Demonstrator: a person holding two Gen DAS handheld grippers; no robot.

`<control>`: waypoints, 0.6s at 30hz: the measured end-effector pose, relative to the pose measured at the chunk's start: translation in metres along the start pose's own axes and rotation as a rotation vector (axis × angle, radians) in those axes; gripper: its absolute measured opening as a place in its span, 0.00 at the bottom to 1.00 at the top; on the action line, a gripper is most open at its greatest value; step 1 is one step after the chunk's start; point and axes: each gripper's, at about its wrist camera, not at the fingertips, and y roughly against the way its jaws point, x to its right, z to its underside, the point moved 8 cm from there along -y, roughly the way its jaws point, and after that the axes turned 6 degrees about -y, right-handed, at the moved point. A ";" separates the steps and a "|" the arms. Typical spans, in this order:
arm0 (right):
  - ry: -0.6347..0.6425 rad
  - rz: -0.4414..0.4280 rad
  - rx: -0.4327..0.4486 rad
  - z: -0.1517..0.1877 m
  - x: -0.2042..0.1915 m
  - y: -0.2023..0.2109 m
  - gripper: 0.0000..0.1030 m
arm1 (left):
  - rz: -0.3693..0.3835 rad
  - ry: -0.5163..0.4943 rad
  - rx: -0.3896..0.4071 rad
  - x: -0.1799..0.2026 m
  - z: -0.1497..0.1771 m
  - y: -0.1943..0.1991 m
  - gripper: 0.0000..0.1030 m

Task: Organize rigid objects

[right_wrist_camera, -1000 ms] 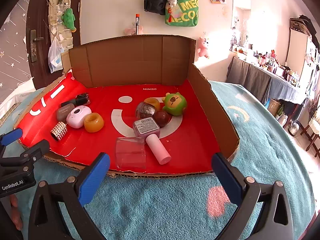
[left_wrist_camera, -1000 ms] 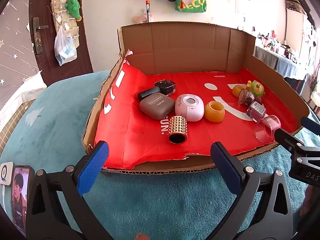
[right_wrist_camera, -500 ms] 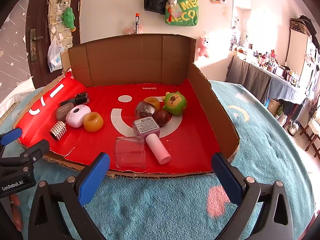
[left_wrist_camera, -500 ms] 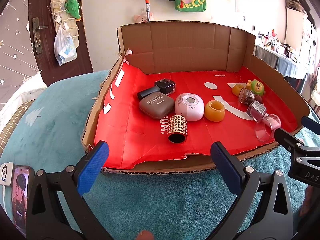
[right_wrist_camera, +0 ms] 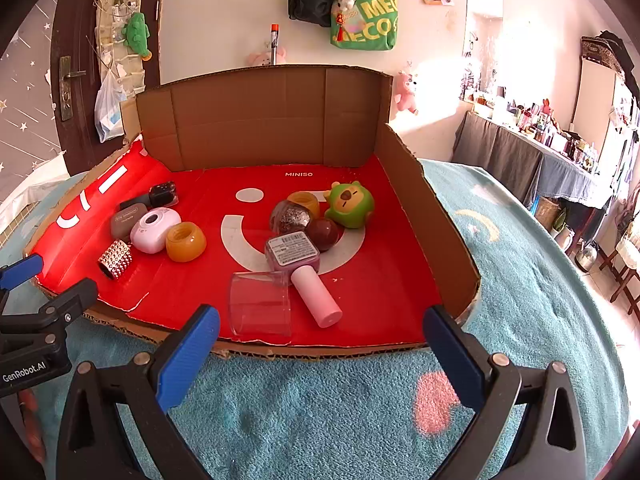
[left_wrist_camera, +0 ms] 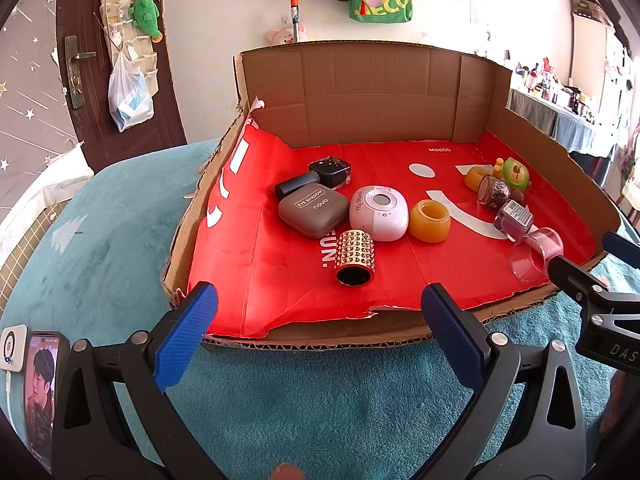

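A cardboard tray [left_wrist_camera: 380, 84] with a red floor holds small items. On the left: a gold studded cylinder [left_wrist_camera: 355, 257], a brown eyeshadow case [left_wrist_camera: 313, 210], a black bottle [left_wrist_camera: 316, 178], a white round device [left_wrist_camera: 379, 212] and an amber ring [left_wrist_camera: 429, 221]. On the right: a clear cup [right_wrist_camera: 259, 304] on its side, a pink-capped bottle [right_wrist_camera: 304, 272], a dark ball [right_wrist_camera: 322, 233], a glitter jar [right_wrist_camera: 291, 218] and a green toy [right_wrist_camera: 349, 205]. My left gripper [left_wrist_camera: 318, 330] and right gripper [right_wrist_camera: 320, 344] are both open and empty, in front of the tray's near edge.
The tray [right_wrist_camera: 424, 200] rests on a teal fluffy cover [right_wrist_camera: 320, 408]. A phone [left_wrist_camera: 40, 384] lies at the left front. A door [left_wrist_camera: 108, 60] and hanging bags are behind; a cluttered table [right_wrist_camera: 560, 148] stands at the right.
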 end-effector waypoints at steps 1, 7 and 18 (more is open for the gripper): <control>0.000 0.000 0.000 0.000 0.000 0.000 1.00 | 0.001 0.001 0.000 0.000 0.000 0.000 1.00; 0.001 0.001 -0.001 0.000 -0.001 0.000 1.00 | -0.004 -0.004 -0.003 0.001 0.000 -0.001 1.00; -0.022 -0.048 0.045 -0.016 -0.004 0.026 1.00 | -0.004 -0.060 0.028 0.009 -0.010 0.032 1.00</control>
